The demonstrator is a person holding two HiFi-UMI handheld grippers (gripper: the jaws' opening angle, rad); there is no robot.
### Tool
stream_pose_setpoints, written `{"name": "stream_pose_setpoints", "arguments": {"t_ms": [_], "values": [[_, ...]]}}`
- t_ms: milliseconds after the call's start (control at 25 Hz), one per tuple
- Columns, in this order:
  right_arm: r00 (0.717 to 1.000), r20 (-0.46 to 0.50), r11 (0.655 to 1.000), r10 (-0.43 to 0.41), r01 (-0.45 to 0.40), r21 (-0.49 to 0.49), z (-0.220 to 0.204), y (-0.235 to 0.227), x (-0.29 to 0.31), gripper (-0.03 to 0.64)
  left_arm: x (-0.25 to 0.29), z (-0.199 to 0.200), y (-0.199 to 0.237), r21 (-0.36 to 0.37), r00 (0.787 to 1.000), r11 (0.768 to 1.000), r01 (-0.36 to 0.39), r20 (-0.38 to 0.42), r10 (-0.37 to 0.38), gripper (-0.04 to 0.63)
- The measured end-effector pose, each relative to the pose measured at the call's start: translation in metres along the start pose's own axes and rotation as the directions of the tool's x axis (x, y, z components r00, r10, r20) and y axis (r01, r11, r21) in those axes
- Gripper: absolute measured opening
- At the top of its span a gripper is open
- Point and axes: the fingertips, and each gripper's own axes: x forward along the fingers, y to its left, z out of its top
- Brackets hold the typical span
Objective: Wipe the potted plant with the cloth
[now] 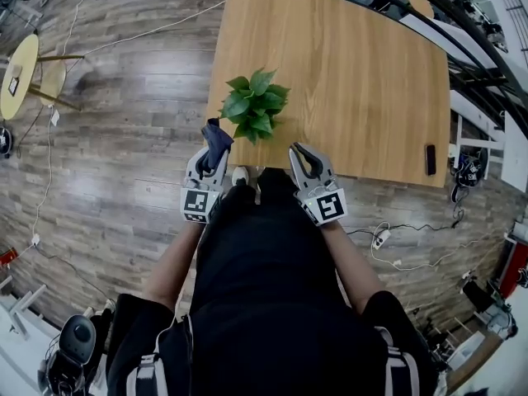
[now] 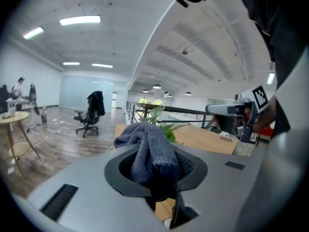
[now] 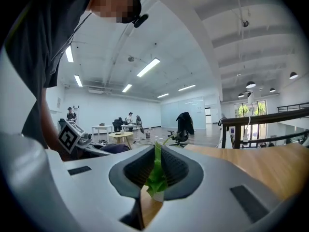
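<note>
A small potted plant [image 1: 256,106] with green leaves stands near the front edge of the wooden table [image 1: 363,81]. My left gripper [image 1: 214,151] is just left of it, level with the table edge, shut on a dark blue cloth [image 1: 217,141]. In the left gripper view the cloth [image 2: 149,153] bunches up out of the jaws and the plant [image 2: 164,127] shows behind it. My right gripper [image 1: 297,149] is right of the plant, apart from the leaves, shut with nothing in it. In the right gripper view the plant [image 3: 157,170] shows through the slit between the jaws.
A dark phone-like object [image 1: 430,159] lies at the table's right edge. A round yellow side table [image 1: 21,73] stands far left on the wood floor. Cables and a power strip [image 1: 381,238] lie on the floor at the right. A metal railing [image 1: 462,31] runs behind the table.
</note>
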Motion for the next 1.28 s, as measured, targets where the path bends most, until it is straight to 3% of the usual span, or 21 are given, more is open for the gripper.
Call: {"name": "stream_pose_setpoints", "arguments": {"t_ms": [40,80,120,200,440,600,880,1080,1280], "values": [[1.0,-0.019,1.0,0.02,-0.019,0.019,-0.01,-0.004,0.005,0.033,0.005,-0.007,0.011,-0.036,0.999,0.999,-0.034,-0.026,0.033,0.115],[0.998,-0.04,0.998,0.041,-0.04,0.039,-0.02,-0.008,0.01,0.105,0.011,-0.014,0.023,-0.065,0.996,0.996,-0.067,-0.055,0.063,0.115],[0.996,-0.064,0.997,0.062,-0.059,0.048,-0.032,-0.012,0.017,0.168,0.019,-0.02,0.032,-0.075,0.993,0.993,-0.088,-0.081,0.082,0.115],[0.988,-0.126,0.996,0.093,-0.089,0.031,-0.059,-0.02,0.031,0.204,0.037,-0.034,0.045,-0.056,0.99,0.994,-0.091,-0.114,0.084,0.115],[0.929,-0.287,0.968,0.234,-0.25,-0.02,-0.132,-0.026,0.065,0.233,0.089,-0.084,0.034,0.04,0.957,0.997,0.065,-0.287,-0.05,0.114],[0.868,-0.387,0.936,0.312,-0.352,-0.035,-0.164,-0.025,0.082,0.242,0.108,-0.108,0.034,0.031,0.934,0.997,0.064,-0.354,-0.049,0.115],[0.819,-0.418,0.861,0.394,-0.488,-0.145,-0.16,-0.021,0.105,0.242,0.126,-0.124,0.021,0.115,0.904,0.986,0.121,-0.422,-0.062,0.115],[0.833,-0.404,0.871,0.379,-0.469,-0.149,-0.158,-0.024,0.108,0.242,0.126,-0.121,0.015,0.143,0.899,0.984,0.105,-0.436,-0.033,0.114],[0.842,-0.394,0.879,0.368,-0.454,-0.149,-0.162,-0.021,0.111,0.242,0.12,-0.123,0.007,0.118,0.903,0.99,0.077,-0.429,-0.019,0.114]]}}
